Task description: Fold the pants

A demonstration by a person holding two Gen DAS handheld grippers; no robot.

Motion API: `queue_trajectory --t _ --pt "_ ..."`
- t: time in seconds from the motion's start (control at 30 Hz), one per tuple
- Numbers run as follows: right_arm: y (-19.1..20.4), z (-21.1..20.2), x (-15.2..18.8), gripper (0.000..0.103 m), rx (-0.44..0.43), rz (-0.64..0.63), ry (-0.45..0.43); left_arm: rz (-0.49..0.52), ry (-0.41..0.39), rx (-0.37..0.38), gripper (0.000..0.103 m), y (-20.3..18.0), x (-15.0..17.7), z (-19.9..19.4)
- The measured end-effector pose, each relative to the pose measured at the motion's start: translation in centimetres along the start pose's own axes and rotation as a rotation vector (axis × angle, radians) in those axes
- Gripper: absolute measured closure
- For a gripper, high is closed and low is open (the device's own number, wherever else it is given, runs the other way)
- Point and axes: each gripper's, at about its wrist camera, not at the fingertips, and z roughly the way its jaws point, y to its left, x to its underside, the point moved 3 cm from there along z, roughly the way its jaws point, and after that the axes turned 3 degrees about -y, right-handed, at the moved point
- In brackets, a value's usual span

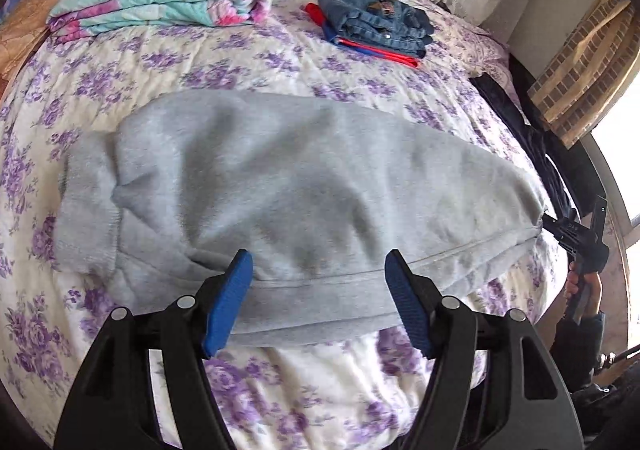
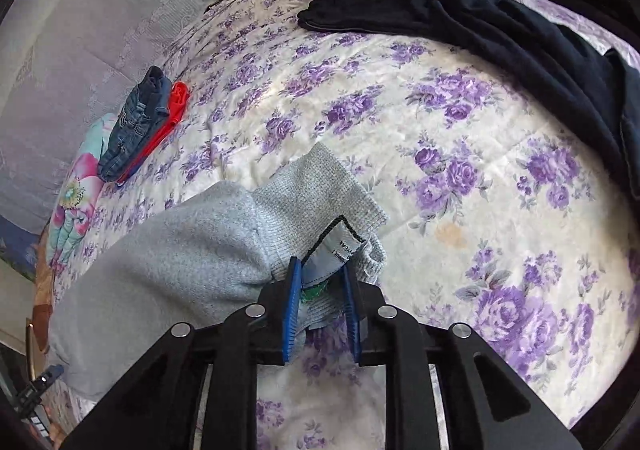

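Pants (image 1: 280, 186): grey, half-folded across flowered bedspread (image 1: 248, 50); left gripper (image 1: 318, 302) spread wide over near edge, gripping nothing; right gripper (image 2: 320, 302) parted around waistband label (image 2: 336, 254), pads seemingly loose — risk of fold slipping or springing open.

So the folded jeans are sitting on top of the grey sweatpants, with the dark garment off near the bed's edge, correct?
Not quite. The folded jeans sit on a red and blue garment, apart from the grey sweatpants, as the left wrist view shows. The dark garment does lie near the bed's edge.
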Motion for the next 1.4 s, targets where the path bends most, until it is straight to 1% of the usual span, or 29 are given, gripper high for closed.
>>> queue_trajectory --t 0.03,0.07,0.13,0.17,0.2,0.23,0.3,0.37,0.4,0.43,0.47,0.5,0.57,0.63,0.67,0.77,0.8,0.83,0.87,0.93,1.1,1.17,1.2,1.23,1.27,1.3,1.33,1.37,1.4 --pt "0.1 -0.8 0.2 0.067 0.023 -0.025 -0.024 0.0 0.014 -0.002 0.035 -0.8 -0.2 0.8" --pt "0.5 -1.8 0.5 0.058 0.026 -0.046 -0.047 -0.004 0.042 -0.01 0.034 -1.2 -0.2 2.0" --pt "1.5 -3.4 1.6 0.058 0.007 -0.099 -0.062 -0.013 0.11 -0.04 0.032 -1.7 0.0 5.4" --pt "2.2 -4.1 2.2 0.058 -0.002 -0.131 -0.067 0.001 0.096 -0.074 0.031 -2.0 0.2 6.2" --pt "3.0 -4.9 2.8 0.058 -0.017 -0.163 -0.078 0.033 0.071 -0.088 0.021 -2.8 0.4 6.2" --pt "3.9 -5.6 3.6 0.058 -0.045 -0.197 -0.085 0.057 0.065 -0.101 0.017 -3.4 0.5 6.3" --pt "6.7 -6.0 5.2 0.058 -0.148 -0.267 -0.048 0.091 0.059 -0.15 0.017 -4.0 0.9 6.7" --pt "10.2 -5.4 6.8 0.058 -0.322 -0.301 0.049 0.115 0.05 -0.163 0.017 -4.1 1.1 6.7" --pt "12.1 -4.7 7.5 0.058 -0.434 -0.281 0.123 0.111 0.048 -0.157 0.017 -4.0 1.1 6.5" --pt "13.5 -3.8 8.0 0.059 -0.514 -0.242 0.191 0.102 0.045 -0.143 0.017 -3.7 1.0 6.4" --pt "14.8 -3.1 8.6 0.059 -0.558 -0.214 0.238 0.09 0.042 -0.124 0.017 -3.5 1.0 6.2" --pt "16.1 -2.3 9.0 0.059 -0.571 -0.206 0.272 0.08 0.039 -0.103 0.017 -3.2 0.9 6.1" --pt "17.8 -0.7 9.8 0.059 -0.538 -0.201 0.322 0.063 0.035 -0.06 0.017 -2.7 1.0 5.7" --pt "18.6 1.0 10.2 0.059 -0.529 -0.152 0.38 0.051 0.031 -0.022 0.018 -2.4 1.0 5.4" --pt "18.8 1.6 10.3 0.059 -0.515 -0.123 0.389 0.047 0.03 0.001 0.018 -2.1 1.0 5.3" --pt "18.9 2.5 9.8 0.06 -0.494 -0.045 0.359 0.027 0.031 0.064 0.018 -1.4 0.8 5.1" --pt "19.0 2.7 9.6 0.076 -0.482 -0.029 0.342 0.022 0.034 0.079 0.018 -1.3 0.8 5.0" --pt "19.0 2.9 9.6 0.088 -0.478 -0.026 0.336 0.017 0.037 0.091 0.018 -1.2 0.7 5.0" --pt "19.2 2.8 9.7 0.094 -0.476 -0.02 0.336 0.014 0.04 0.1 0.018 -1.1 0.6 5.0" --pt "18.9 2.1 9.9 0.095 -0.462 -0.027 0.319 0.012 0.039 0.09 0.026 -1.0 0.6 4.8" --pt "17.6 -1.4 10.3 0.095 -0.505 -0.011 0.293 0.025 0.042 0.048 0.043 -0.9 1.4 3.6" --pt "16.8 -0.2 11.1 0.096 -0.46 -0.009 0.316 0.015 0.048 -0.006 0.057 -0.5 1.7 4.0" --pt "16.3 1.2 11.9 0.096 -0.422 -0.012 0.335 0.012 0.047 -0.038 0.073 -0.1 1.9 4.1" --pt "16.2 2.6 12.6 0.096 -0.407 -0.013 0.353 0.01 0.039 -0.061 0.082 0.2 1.9 4.1" --pt "16.2 3.0 12.8 0.098 -0.42 -0.019 0.337 0.002 0.037 -0.062 0.085 0.5 1.9 4.0" --pt "16.5 2.7 12.7 0.098 -0.413 -0.048 0.336 -0.015 0.038 -0.061 0.093 1.0 1.9 3.9" --pt "17.0 2.1 12.4 0.094 -0.405 -0.082 0.352 -0.033 0.043 -0.053 0.099 1.4 1.9 3.7" --pt "17.4 1.5 12.3 0.085 -0.399 -0.112 0.381 -0.047 0.047 -0.041 0.102 1.8 1.9 3.4" --pt "17.8 0.8 12.4 0.066 -0.406 -0.136 0.425 -0.053 0.046 -0.035 0.103 2.0 1.9 3.0"
